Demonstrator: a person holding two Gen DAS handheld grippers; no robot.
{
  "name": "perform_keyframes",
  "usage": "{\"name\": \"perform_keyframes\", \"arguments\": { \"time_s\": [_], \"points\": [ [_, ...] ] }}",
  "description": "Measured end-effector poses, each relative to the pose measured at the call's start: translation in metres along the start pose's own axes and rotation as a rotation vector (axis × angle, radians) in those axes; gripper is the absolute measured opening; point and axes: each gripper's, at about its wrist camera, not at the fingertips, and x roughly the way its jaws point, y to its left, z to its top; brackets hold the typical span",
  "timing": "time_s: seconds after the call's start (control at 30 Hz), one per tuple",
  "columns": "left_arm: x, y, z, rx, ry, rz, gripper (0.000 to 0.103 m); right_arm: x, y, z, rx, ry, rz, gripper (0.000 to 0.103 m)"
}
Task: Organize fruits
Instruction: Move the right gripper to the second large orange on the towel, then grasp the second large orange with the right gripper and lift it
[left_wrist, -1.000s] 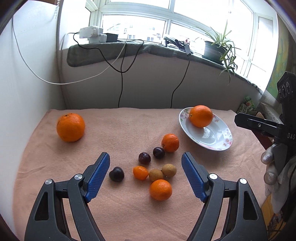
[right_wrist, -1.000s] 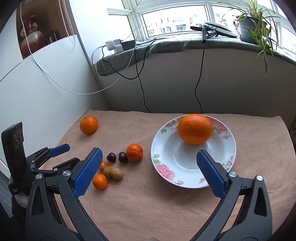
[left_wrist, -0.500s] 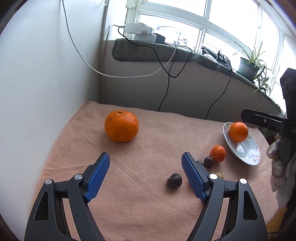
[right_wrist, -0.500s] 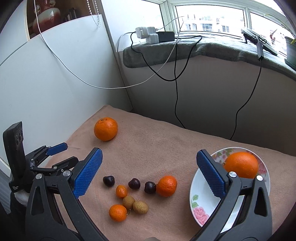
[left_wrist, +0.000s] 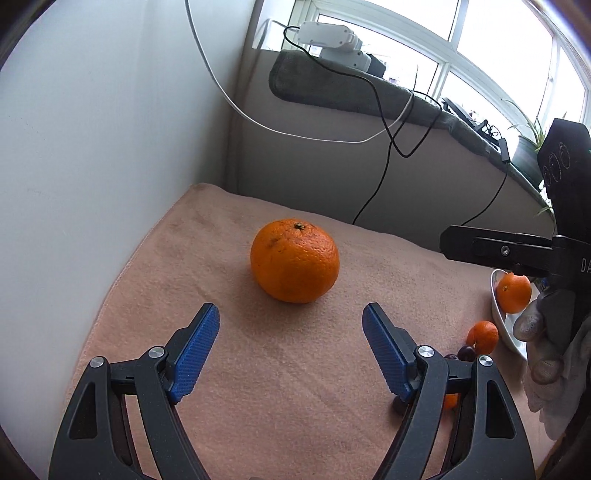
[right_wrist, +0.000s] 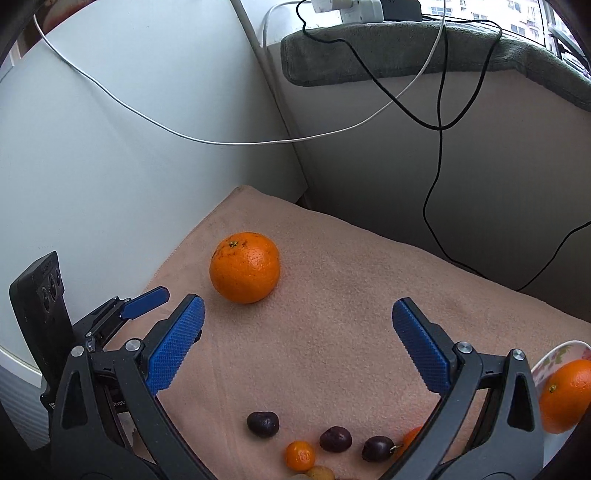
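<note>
Now | left gripper (left_wrist: 290, 332) jaws wide, nothing held | right gripper (right_wrist: 297, 325) jaws wide too, nothing held | big orange (left_wrist: 294, 260) sat alone on tabletop (left_wrist: 295, 387), just ahead of left jaws | plate (right_wrist: 554, 356) far off | could roll away if bumped on one side.

I see a table covered with a soft pink cloth (right_wrist: 332, 332). A big orange (right_wrist: 244, 267) sits alone on the cloth at about 10 o'clock from its middle. Down at 6 o'clock lie three dark plums (right_wrist: 262, 424), close together in a row, and a tiny orange (right_wrist: 299, 456) just beside them. At 4 o'clock a white plate (right_wrist: 554, 356) with flowers rests on the cloth. A small orange (left_wrist: 482, 336) lies near the plate.
</note>
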Motion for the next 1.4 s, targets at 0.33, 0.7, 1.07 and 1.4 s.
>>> {"name": "perform_keyframes", "arguments": {
  "time_s": [0.33, 0.7, 1.07, 1.4],
  "points": [
    [0.028, 0.013, 0.009, -0.052, 0.040, -0.044, 0.080, 0.054, 0.004, 0.014, 0.044, 0.083, 0.062, 0.103],
    [0.042, 0.021, 0.015, -0.098, 0.060, -0.091, 0.080, 0.089, 0.001, 0.017, 0.109, 0.148, 0.170, 0.100],
    [0.048, 0.023, 0.018, -0.110, 0.069, -0.127, 0.078, 0.098, 0.006, 0.016, 0.112, 0.167, 0.201, 0.090],
    [0.053, 0.015, 0.025, -0.087, 0.071, -0.127, 0.069, 0.106, 0.013, 0.018, 0.093, 0.179, 0.200, 0.074]
  ]
}}
